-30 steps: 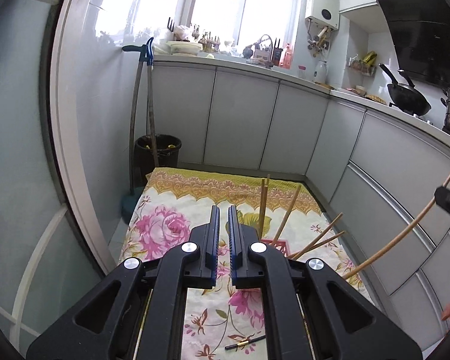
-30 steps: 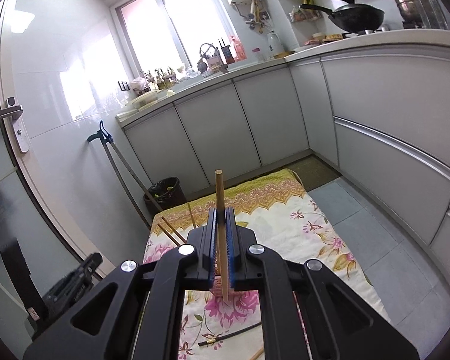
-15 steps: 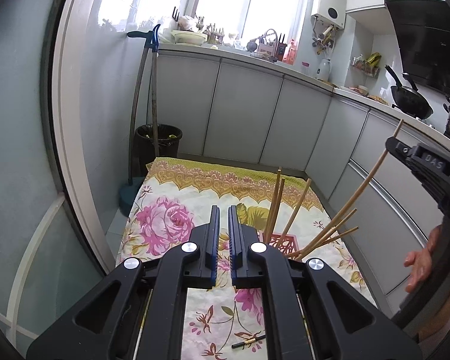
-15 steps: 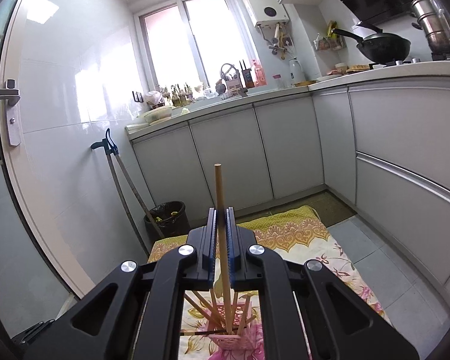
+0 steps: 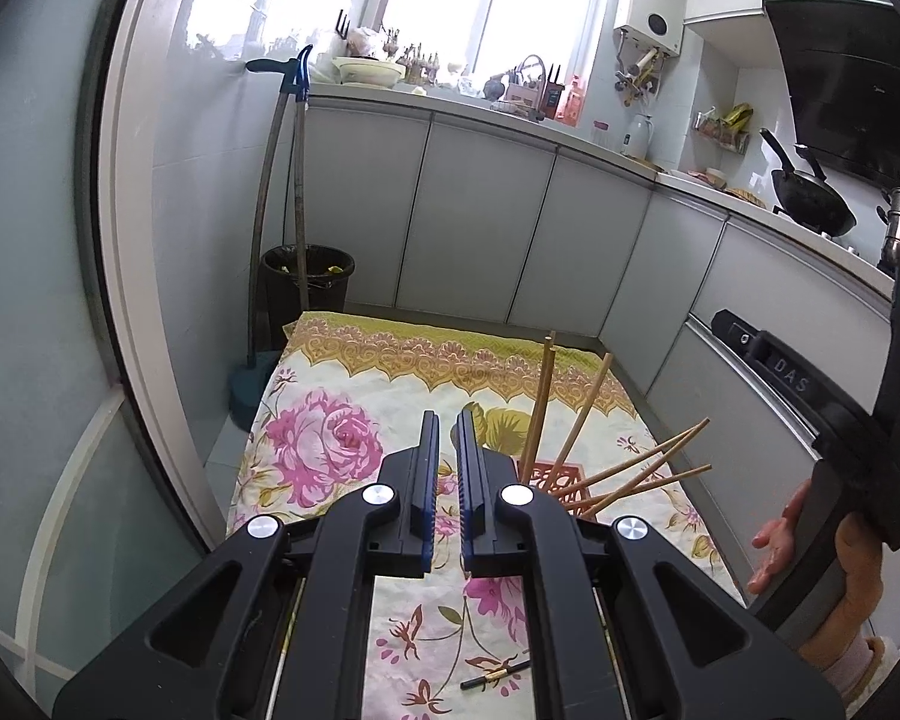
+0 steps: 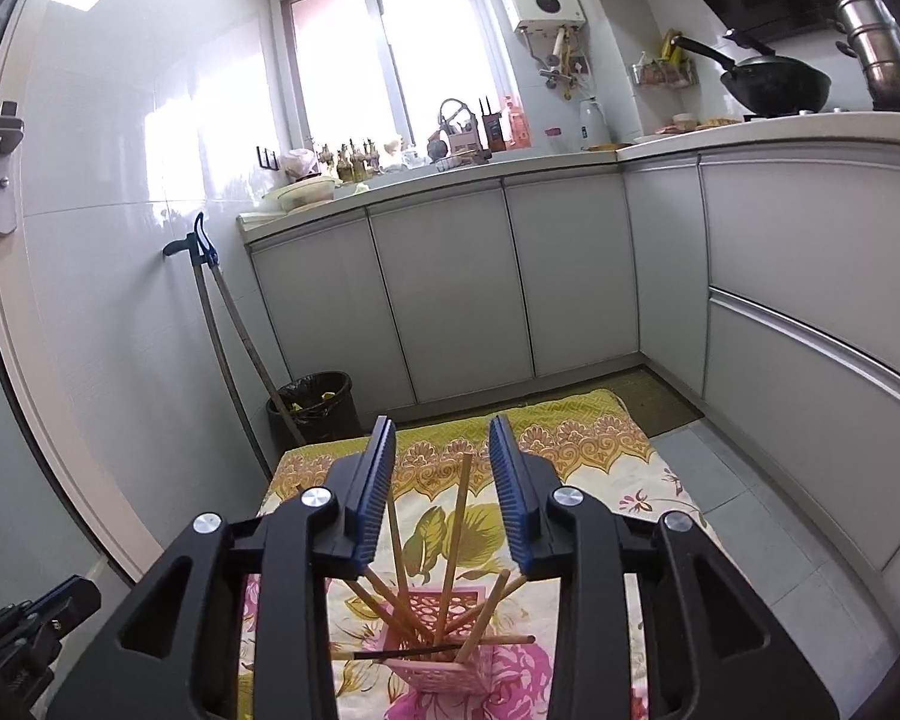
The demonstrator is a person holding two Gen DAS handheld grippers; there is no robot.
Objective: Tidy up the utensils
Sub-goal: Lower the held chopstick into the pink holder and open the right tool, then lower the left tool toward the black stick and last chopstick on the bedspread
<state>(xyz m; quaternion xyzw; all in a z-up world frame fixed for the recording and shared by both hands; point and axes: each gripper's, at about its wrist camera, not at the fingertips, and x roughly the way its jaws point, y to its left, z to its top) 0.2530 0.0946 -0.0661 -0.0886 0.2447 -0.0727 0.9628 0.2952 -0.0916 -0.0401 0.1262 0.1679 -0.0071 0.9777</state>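
**Chopstick dropped into the pink basket**

Grey kitchen cabinets [image 6: 450,288] run round two walls, and a flowered cloth [image 5: 354,396] covers the floor in front of them. A second ago my right gripper [image 6: 444,480] was pinched on one wooden chopstick, held upright above the cloth. Its jaws have just been opening, and the blue pads [image 6: 375,498] stand well apart with nothing touching them. That chopstick is gone from between them; the bundle of chopsticks [image 6: 456,534] in the pink basket [image 6: 444,669] fans out below the gap, one stick rising between the pads without meeting either.

My right hand [image 5: 780,534] shows at the edge of the left camera's view, fingers wrapped round the gripper's black handle, which has come in closer and lower than it was (earlier only its tip and the stick were in sight). The right gripper tilts slightly downward, directly over the basket.

My left gripper [image 5: 441,456] has barely shifted. Its jaws sit nearly together, only a thin slit between the pads, and nothing is in them. It angles down at the cloth, with the basket [image 5: 561,477] and its chopsticks [image 5: 588,420] just to the right of its tips. One dark chopstick with a gold band [image 5: 495,675] lies flat on the cloth nearer me, apart from the basket.
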